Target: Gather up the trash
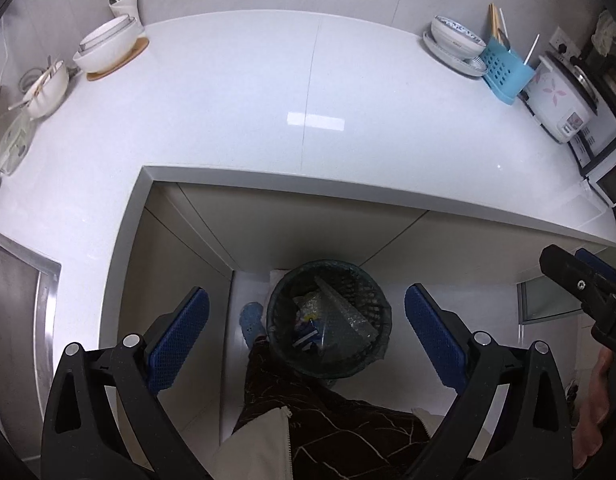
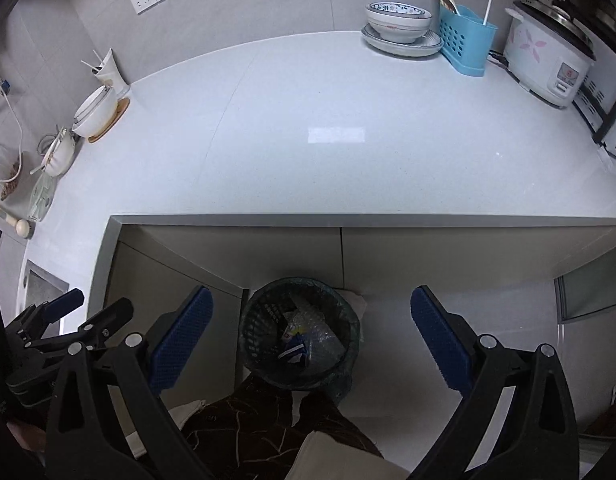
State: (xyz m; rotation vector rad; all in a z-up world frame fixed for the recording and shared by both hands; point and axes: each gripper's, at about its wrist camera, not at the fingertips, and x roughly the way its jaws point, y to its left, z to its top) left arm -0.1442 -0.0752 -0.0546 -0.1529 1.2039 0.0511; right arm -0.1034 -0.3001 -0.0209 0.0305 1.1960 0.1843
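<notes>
A dark mesh trash bin [image 1: 372,292] with a liner stands on the floor below the counter; it also shows in the right wrist view [image 2: 260,312]. Inside lie clear bubble wrap [image 1: 340,312] and a blue-white wrapper [image 1: 308,336], the wrap [image 2: 308,328] also seen from the right. My left gripper [image 1: 307,322] is open and empty, held high above the bin. My right gripper [image 2: 312,326] is open and empty, also above the bin. The right gripper shows at the left view's right edge [image 1: 588,292]; the left gripper at the right view's left edge [image 2: 64,320].
A white L-shaped counter [image 1: 268,100] wraps the bin's corner. Bowls on a wooden coaster [image 1: 108,46], a bowl with chopsticks [image 1: 44,88], stacked dishes [image 1: 456,42], a blue utensil holder [image 1: 504,70] and a rice cooker [image 1: 560,100] line its back. The person's legs [image 1: 328,412] are below.
</notes>
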